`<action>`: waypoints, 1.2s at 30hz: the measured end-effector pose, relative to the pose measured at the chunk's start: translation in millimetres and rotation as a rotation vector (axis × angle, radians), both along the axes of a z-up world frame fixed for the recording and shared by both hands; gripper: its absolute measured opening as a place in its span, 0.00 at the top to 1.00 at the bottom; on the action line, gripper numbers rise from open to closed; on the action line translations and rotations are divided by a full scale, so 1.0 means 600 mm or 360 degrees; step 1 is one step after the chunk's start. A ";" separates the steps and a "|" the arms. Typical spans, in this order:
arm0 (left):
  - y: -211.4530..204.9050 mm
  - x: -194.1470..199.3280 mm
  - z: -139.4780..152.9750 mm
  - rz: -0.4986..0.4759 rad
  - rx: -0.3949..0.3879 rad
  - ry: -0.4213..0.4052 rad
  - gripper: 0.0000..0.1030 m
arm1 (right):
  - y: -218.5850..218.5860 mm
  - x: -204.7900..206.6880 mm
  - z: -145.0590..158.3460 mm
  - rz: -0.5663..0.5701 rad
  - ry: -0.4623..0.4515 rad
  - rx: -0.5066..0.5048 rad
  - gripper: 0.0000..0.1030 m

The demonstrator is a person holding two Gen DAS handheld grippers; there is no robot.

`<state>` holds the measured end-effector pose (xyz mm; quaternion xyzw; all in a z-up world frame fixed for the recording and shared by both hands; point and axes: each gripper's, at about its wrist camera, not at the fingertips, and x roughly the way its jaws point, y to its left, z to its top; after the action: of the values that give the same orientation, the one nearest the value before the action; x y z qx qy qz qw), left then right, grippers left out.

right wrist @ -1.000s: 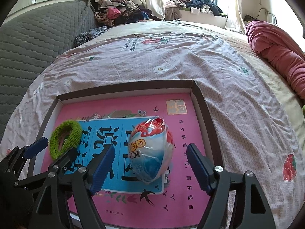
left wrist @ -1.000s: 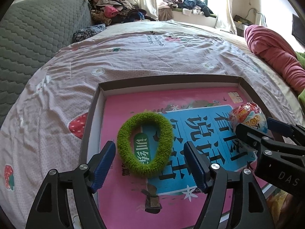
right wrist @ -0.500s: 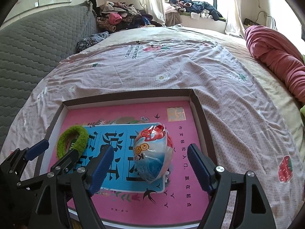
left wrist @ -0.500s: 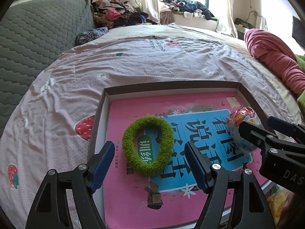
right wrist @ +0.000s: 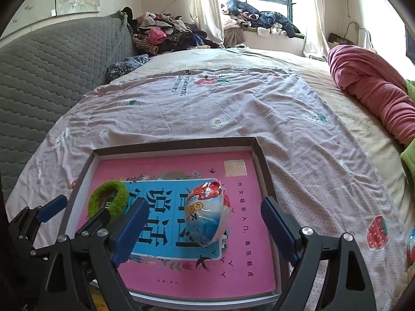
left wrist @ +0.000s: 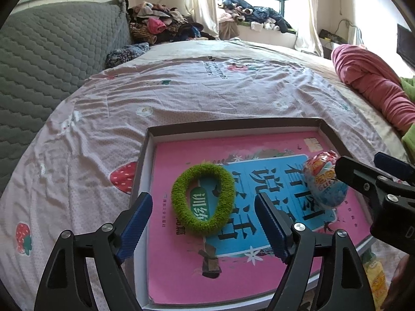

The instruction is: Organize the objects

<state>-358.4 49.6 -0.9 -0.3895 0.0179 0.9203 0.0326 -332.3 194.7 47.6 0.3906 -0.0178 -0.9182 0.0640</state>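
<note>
Both my jaws are wide open, holding nothing. The green ring (left wrist: 203,199) and wrapped egg (right wrist: 207,213) lie on the pink book (right wrist: 241,235), with big Chinese words, inside the box (right wrist: 171,146) on the bed (right wrist: 233,103).

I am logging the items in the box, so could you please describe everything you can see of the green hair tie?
The green hair tie is a fuzzy, bright green loop that looks like soft terry or chenille, pulled into an uneven oval with an open middle. It lies flat on the pink book inside the shallow box, partly over the book's blue panel, whose print shows through its hole. It sits on the box's left side, apart from the wrapped egg. The left gripper stands open on either side of it without touching.
</note>
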 end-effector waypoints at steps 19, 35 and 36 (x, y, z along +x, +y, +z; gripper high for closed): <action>-0.007 0.043 0.043 -0.0011 -0.0010 0.0051 0.02 | -0.016 0.048 0.066 0.0015 0.0121 0.0059 0.10; -0.045 0.140 0.134 0.0080 0.0035 0.0098 0.01 | -0.001 0.123 0.155 0.0035 0.0126 -0.0001 0.06; -0.045 0.146 0.140 0.0079 0.0036 0.0104 0.01 | 0.000 0.129 0.160 0.0036 0.0125 0.0001 0.06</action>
<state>-270.8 22.4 83.4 -0.3592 -0.0010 0.9332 0.0134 -254.7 194.8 143.7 0.3545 -0.0104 -0.9320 0.0749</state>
